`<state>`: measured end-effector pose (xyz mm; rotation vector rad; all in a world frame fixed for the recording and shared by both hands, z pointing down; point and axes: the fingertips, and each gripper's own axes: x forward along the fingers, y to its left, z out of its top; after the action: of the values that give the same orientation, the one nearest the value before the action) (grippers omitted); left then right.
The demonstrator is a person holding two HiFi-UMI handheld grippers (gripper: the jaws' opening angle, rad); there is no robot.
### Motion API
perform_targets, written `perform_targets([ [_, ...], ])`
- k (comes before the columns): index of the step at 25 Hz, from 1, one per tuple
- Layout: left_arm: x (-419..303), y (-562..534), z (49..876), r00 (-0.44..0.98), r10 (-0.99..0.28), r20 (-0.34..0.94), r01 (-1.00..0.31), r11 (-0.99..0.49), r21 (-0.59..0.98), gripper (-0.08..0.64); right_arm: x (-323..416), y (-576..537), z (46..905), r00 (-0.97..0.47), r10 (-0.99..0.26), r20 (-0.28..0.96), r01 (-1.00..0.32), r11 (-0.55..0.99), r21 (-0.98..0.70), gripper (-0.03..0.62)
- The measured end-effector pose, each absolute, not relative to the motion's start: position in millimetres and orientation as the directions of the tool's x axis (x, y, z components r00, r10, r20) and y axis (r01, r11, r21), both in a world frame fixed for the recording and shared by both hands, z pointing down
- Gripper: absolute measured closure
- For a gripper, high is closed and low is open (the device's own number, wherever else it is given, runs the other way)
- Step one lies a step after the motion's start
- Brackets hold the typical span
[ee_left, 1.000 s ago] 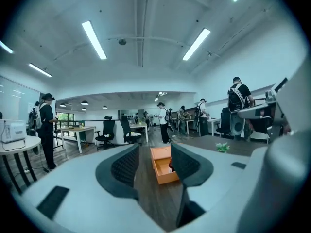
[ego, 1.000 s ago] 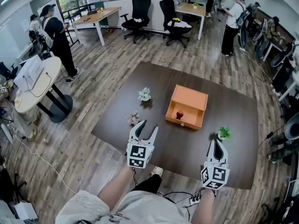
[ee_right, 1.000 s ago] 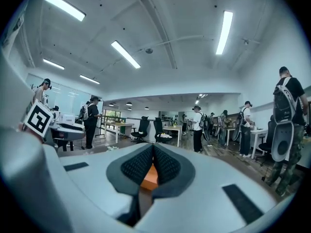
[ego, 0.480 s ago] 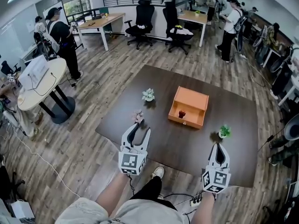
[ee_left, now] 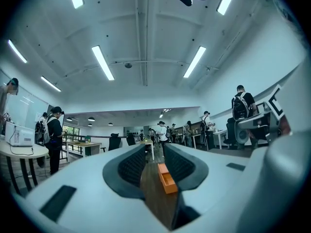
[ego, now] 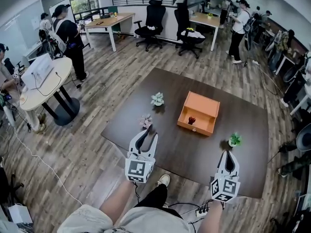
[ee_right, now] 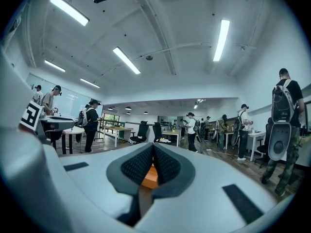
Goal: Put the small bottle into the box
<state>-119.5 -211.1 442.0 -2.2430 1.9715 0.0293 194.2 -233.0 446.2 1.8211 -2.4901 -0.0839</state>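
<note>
The orange box [ego: 199, 112] lies open on the dark brown table [ego: 170, 144]. A small dark red bottle [ego: 192, 120] stands inside it near its front wall. My left gripper [ego: 147, 134] hovers over the table's near left part, just short of a small pink plant [ego: 146, 121]. Its jaws are closing with nothing between them, and a gap still shows. In the left gripper view the left gripper [ee_left: 154, 152] frames the orange box [ee_left: 167, 178] far ahead. My right gripper [ego: 227, 154] hangs over the near right edge, its tips together and empty. The right gripper [ee_right: 153, 149] looks toward the box too.
A white-green plant [ego: 157, 99] stands at the table's far left and a green plant [ego: 235, 139] just ahead of the right gripper. A round white table [ego: 39, 84], desks, office chairs and several people stand on the wooden floor around.
My left gripper's jaws have narrowed. Both grippers stay over the table's near side while the view has drifted slightly.
</note>
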Motion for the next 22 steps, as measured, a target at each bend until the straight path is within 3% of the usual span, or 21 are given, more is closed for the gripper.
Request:
perform_targets([
  [6, -117, -220, 441, 0.136, -0.984, -0.116, -0.986, -0.123, -0.108, 0.558, 197, -239, 445, -0.301, -0.953, 0.018, -0.950, 0.302, 0.077, 0.591],
  [22, -116, -223, 438, 0.097, -0.989, -0.109, -0.988, -0.083, -0.130, 0.558, 201, -240, 447, -0.309, -0.951, 0.025, -0.947, 0.310, 0.080, 0.592],
])
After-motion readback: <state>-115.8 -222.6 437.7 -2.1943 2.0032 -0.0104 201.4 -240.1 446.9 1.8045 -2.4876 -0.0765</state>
